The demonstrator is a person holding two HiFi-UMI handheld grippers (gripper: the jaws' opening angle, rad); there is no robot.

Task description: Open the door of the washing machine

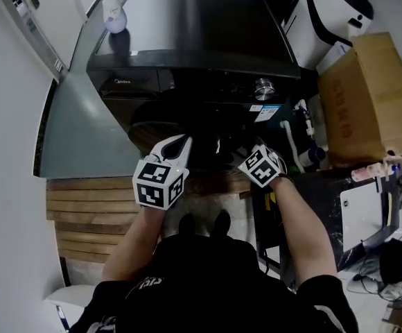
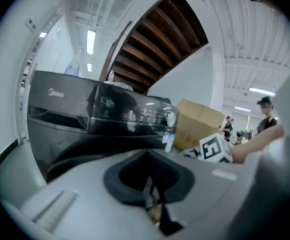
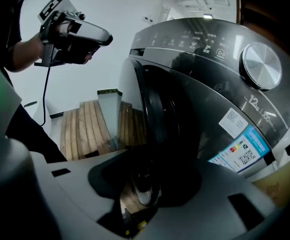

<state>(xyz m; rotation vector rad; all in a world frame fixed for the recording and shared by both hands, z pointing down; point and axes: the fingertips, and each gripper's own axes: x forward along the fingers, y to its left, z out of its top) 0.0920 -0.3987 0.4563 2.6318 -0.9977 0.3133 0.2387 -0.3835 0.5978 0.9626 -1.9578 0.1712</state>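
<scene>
A black front-loading washing machine (image 1: pixel 187 40) stands in front of me. In the right gripper view its round door (image 3: pixel 152 119) stands out from the front, ajar. The door's rim runs down into the gap of my right gripper (image 3: pixel 135 204), whose jaws stand wide; wooden floor shows between the rim and one jaw. In the head view the right gripper (image 1: pixel 249 155) sits at the door's right side. My left gripper (image 1: pixel 184 144) hovers before the door's left part, shut on nothing (image 2: pixel 152 204), and also shows held up in the air in the right gripper view (image 3: pixel 75 34).
A soap bottle (image 1: pixel 114 12) stands on the machine's top. A control knob (image 1: pixel 264 87) is on its panel. A cardboard box (image 1: pixel 371 96) and cluttered items lie to the right. A wooden slat platform (image 1: pixel 90 214) lies at the lower left, beside a white wall.
</scene>
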